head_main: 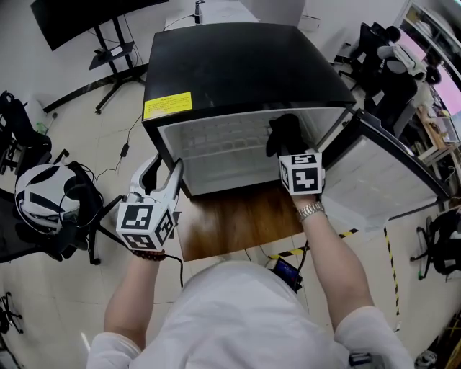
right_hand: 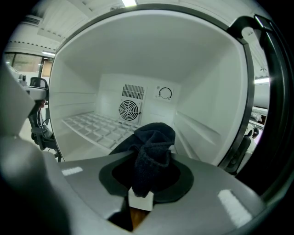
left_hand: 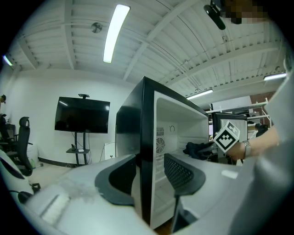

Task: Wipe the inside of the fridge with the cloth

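A small black fridge (head_main: 238, 65) stands on a wooden table (head_main: 238, 223) with its door (head_main: 374, 173) swung open to the right. Its white inside holds a ribbed shelf (right_hand: 92, 126), a round fan grille (right_hand: 129, 110) and a dial (right_hand: 165, 93). My right gripper (head_main: 287, 142) reaches into the right side of the cavity, shut on a dark bunched cloth (right_hand: 154, 142), which drapes over the jaws and hides their tips. My left gripper (head_main: 166, 171) straddles the fridge's left wall (left_hand: 148, 137), one jaw outside and one inside, pressed against it.
A TV on a stand (head_main: 94, 18) is at the back left. An office chair carrying a white helmet-like item (head_main: 43, 198) is on the left. More chairs and gear (head_main: 392, 65) crowd the right. Yellow-black tape (head_main: 317, 245) marks the floor under the door.
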Demonstrator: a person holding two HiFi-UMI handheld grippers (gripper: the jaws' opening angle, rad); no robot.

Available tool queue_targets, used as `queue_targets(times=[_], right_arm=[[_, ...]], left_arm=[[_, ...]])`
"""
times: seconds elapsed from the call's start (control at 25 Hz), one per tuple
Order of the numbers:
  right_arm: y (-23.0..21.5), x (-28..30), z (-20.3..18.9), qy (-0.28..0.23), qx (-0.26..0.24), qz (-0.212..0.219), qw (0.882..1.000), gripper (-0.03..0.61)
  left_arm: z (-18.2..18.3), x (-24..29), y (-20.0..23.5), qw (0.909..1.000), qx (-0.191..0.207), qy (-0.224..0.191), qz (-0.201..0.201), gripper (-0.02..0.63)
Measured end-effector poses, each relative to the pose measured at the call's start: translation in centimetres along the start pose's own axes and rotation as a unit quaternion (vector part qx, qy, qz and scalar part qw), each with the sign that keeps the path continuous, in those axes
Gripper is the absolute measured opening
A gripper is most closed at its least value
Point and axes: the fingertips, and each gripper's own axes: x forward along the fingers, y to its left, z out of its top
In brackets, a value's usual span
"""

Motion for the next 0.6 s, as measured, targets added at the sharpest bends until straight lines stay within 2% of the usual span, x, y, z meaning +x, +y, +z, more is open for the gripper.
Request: queue_targets(times=[0.32, 0.48, 0.6], right_arm=[[-0.7, 0.0, -0.1, 0.002, 0.002, 0.000, 1.000, 0.080], [-0.8, -0.9, 0.8, -0.022, 0.003, 0.012, 1.000, 0.080], [-0.6, -2.1, 1.9, -0.045, 0.005, 0.036, 0.998, 0.080]], left_arm=[[0.0, 0.0, 0.1, 0.9999, -0.007, -0.001, 0.011, 0.183], [0.2, -0.5, 0.0, 0.9997, -0.011, -0.008, 0.022, 0.182], [0.2, -1.6, -0.6, 0.9993, -0.009, -0.017, 0.033, 0.167]])
